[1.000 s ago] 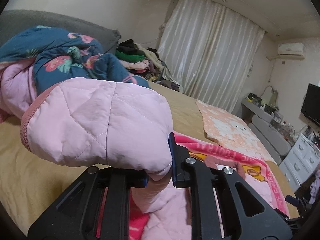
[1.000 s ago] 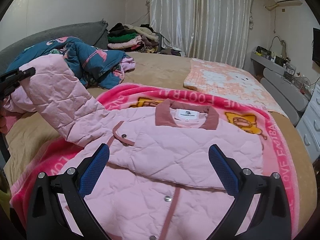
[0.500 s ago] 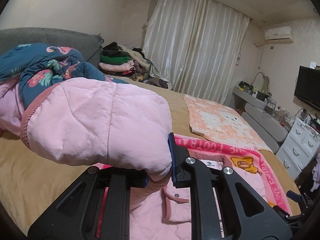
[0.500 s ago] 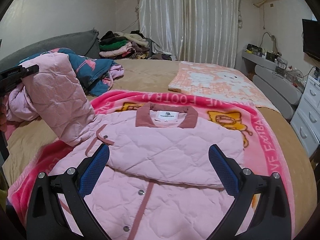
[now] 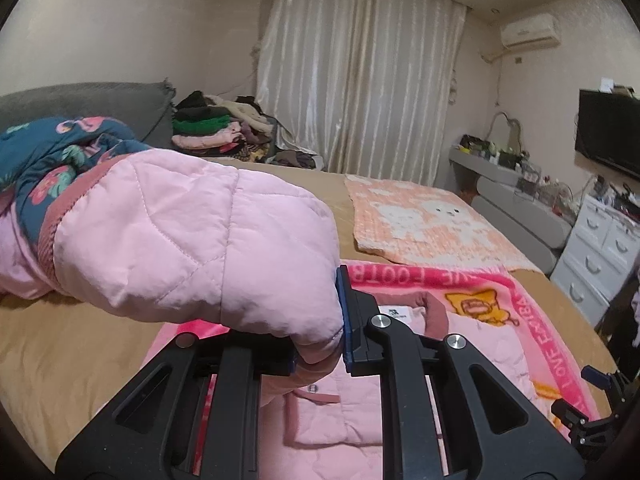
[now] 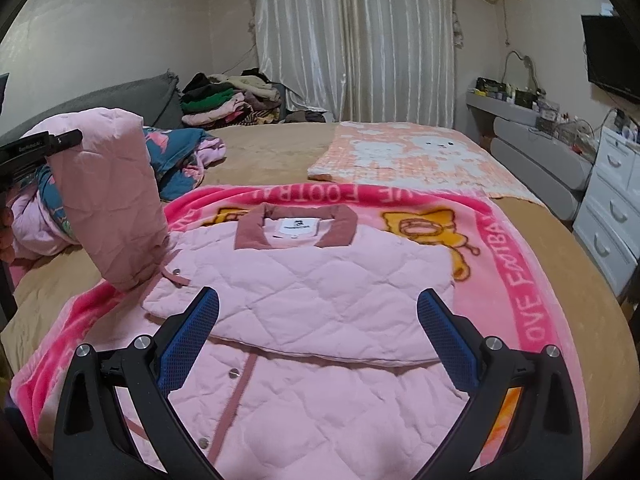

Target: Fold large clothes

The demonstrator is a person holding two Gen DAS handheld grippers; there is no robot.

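Note:
A pink quilted jacket [image 6: 320, 292] lies front up on a pink cartoon blanket [image 6: 532, 280] on the bed, its dusty-red collar [image 6: 296, 232] at the far side. One sleeve is folded across the chest. My left gripper [image 5: 320, 344] is shut on the other sleeve [image 5: 192, 236], which bulges over the fingers and hides the left pad. In the right wrist view that sleeve [image 6: 112, 196] stands lifted at the jacket's left side, with the left gripper's body [image 6: 36, 148] at its top. My right gripper [image 6: 318, 336] hovers open above the jacket's middle, holding nothing.
A heap of pink and teal floral clothes [image 6: 180, 156] lies at the left by a grey headboard [image 6: 132, 100]. An orange-and-white blanket [image 6: 412, 156] covers the far bed. Folded clothes [image 6: 224, 100] are stacked by the curtain. White drawers [image 6: 612, 208] stand at the right.
My left gripper has carried the lifted sleeve rightward, towards the jacket's body, so the sleeve now stands steeper. The right gripper has drawn back over the jacket and stays open.

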